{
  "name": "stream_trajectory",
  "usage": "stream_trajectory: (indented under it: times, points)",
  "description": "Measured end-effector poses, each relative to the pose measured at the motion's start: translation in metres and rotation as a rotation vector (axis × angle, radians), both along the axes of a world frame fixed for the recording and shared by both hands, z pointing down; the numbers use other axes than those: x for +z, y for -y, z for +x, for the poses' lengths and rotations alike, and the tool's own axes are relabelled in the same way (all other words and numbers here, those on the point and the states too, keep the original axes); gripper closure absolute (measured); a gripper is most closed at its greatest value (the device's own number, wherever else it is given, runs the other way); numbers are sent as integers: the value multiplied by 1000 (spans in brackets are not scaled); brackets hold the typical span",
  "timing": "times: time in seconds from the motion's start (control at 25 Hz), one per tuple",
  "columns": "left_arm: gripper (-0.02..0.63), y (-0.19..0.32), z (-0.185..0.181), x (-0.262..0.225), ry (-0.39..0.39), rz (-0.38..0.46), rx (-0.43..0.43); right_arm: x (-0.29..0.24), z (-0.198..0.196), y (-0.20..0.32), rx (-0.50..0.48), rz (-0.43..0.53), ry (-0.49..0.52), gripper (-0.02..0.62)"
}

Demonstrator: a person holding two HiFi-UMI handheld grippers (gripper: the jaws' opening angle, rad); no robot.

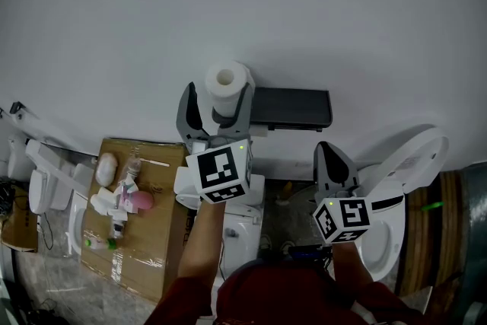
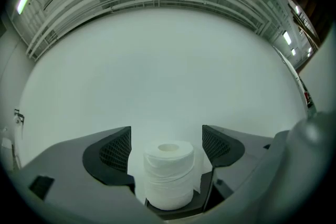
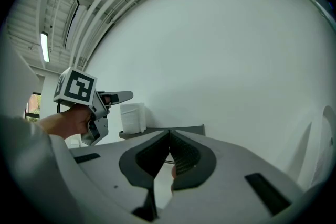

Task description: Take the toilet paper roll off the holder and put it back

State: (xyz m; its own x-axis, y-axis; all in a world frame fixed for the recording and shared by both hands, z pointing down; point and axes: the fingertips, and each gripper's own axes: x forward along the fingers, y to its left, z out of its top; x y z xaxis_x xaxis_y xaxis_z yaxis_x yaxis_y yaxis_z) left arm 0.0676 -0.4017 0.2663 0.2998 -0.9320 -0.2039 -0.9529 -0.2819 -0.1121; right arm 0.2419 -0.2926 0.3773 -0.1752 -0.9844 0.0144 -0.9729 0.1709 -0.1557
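Straddling the toilet paper roll (image 1: 227,80) with the left gripper (image 1: 218,99); right gripper (image 1: 328,151) closed.
At upper centre of the head view, I see my left gripper's jaws standing wide on either side of the upright roll, and the left gripper view shows a gap at each pad (image 2: 116,150). The roll stands on the left end of the dark holder (image 1: 293,109), which lies against the white wall (image 1: 342,11). My right gripper, lower right of centre, has its jaws pressed together on nothing, just beside a white toilet (image 1: 399,190).
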Motion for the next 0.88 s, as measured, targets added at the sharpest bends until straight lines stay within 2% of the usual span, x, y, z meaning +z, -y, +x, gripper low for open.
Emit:
stream_trajectory:
  times: [0.32,0.64,0.88]
  points:
    - [183,-36,0,14,-14,-33,24,-1,-2,-1,-7,5,4,577]
    - [183,-64,-1,68,-20,-141,28,1,-1,-3,-11,1,-1,577]
    - [183,-78,4,113,2,-261,28,2,1,-4,-12,-1,-7,577]
